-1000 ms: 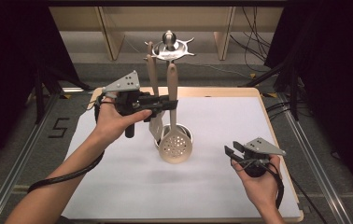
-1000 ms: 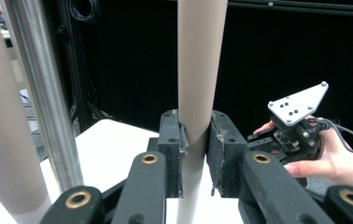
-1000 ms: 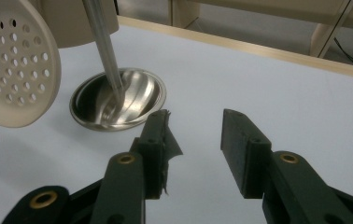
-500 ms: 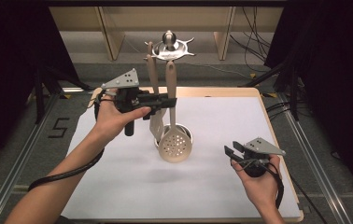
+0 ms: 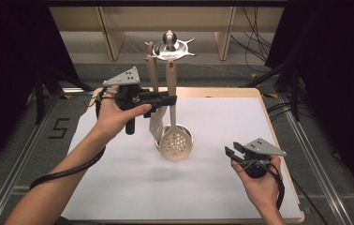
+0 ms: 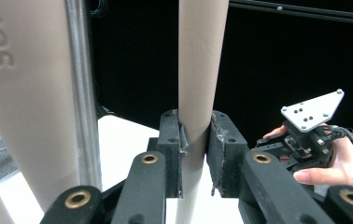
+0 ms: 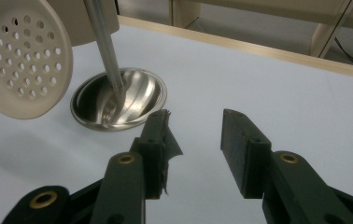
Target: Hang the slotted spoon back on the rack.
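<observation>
High view: left gripper [image 5: 168, 99] is level, its jaws closed on the long handle of a beige perforated skimmer spoon [image 5: 176, 143], which hangs from a steel utensil stand [image 5: 170, 47] with a round mirrored base. Left gripper view confirms both pads [image 6: 182, 144] pressing the skimmer's handle, just beside the stand's upright steel pole [image 6: 82, 93]. A second beige utensil [image 5: 152, 75] hangs beside the skimmer on the same stand. Right gripper [image 5: 231, 153] rests low over the white surface [image 5: 222, 112], well apart from the stand on the person's right side, jaws standing wide apart and holding nothing.
</observation>
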A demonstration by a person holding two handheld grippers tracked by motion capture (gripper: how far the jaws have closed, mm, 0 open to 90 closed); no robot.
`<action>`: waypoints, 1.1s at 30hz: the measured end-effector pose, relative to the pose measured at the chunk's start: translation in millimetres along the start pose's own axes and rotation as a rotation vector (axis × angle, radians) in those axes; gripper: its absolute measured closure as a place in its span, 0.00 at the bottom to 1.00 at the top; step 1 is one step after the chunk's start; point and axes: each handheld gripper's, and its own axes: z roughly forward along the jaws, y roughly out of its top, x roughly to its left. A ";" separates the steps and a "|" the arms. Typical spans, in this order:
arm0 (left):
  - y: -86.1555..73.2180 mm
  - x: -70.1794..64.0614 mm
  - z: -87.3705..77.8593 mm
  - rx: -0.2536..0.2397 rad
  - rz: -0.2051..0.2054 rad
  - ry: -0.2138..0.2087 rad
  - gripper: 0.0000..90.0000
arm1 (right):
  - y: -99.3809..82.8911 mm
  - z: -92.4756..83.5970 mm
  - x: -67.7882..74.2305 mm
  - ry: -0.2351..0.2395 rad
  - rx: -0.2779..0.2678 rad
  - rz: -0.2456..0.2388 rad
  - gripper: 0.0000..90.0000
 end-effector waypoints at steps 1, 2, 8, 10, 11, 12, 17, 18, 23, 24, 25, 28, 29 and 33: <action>-0.5 0.5 0.5 0.002 0.001 0.001 0.84 | -0.1 0.0 -0.1 0.000 -0.001 0.000 0.69; -1.4 0.9 1.1 0.000 -0.003 0.001 0.84 | -0.2 0.1 -0.2 0.001 -0.001 0.000 0.69; -3.0 3.2 1.6 -0.016 0.065 0.027 0.84 | -1.0 -0.3 3.8 0.008 0.017 0.050 0.69; -5.2 -0.8 1.1 -0.025 0.010 0.038 0.82 | -2.0 1.2 4.2 0.004 -0.001 0.049 0.69; -5.9 -0.6 0.3 -0.034 0.010 0.043 0.82 | -2.0 1.0 4.0 0.005 0.001 0.047 0.69; -6.4 -1.2 -0.8 -0.044 0.015 0.050 0.81 | -2.0 0.8 3.8 0.004 0.005 0.043 0.69; -6.2 -0.7 -6.6 -0.075 0.094 0.083 0.73 | -2.2 1.6 4.4 0.016 0.004 0.061 0.68; -6.4 -0.8 -8.0 -0.080 0.105 0.092 0.72 | -2.1 1.6 5.1 0.018 -0.001 0.073 0.68; -11.8 -7.6 -14.7 -0.099 0.105 0.131 0.69 | -2.1 0.3 4.7 0.007 0.010 0.053 0.68; -12.7 -8.6 -15.5 -0.098 0.113 0.133 0.69 | -1.9 0.4 5.1 0.012 0.009 0.062 0.68; -14.1 -10.4 -16.3 -0.102 0.112 0.133 0.68 | -1.8 0.3 5.3 0.012 0.010 0.065 0.68; -19.0 -17.3 -19.6 -0.109 0.088 0.145 0.67 | -2.1 0.6 5.2 0.010 0.015 0.060 0.68; -20.2 -18.0 -21.2 -0.107 0.093 0.150 0.66 | -2.0 0.0 5.1 0.012 0.022 0.056 0.68; -26.0 -19.9 -27.5 -0.106 0.100 0.168 0.64 | -2.3 1.3 3.5 0.009 0.008 0.033 0.68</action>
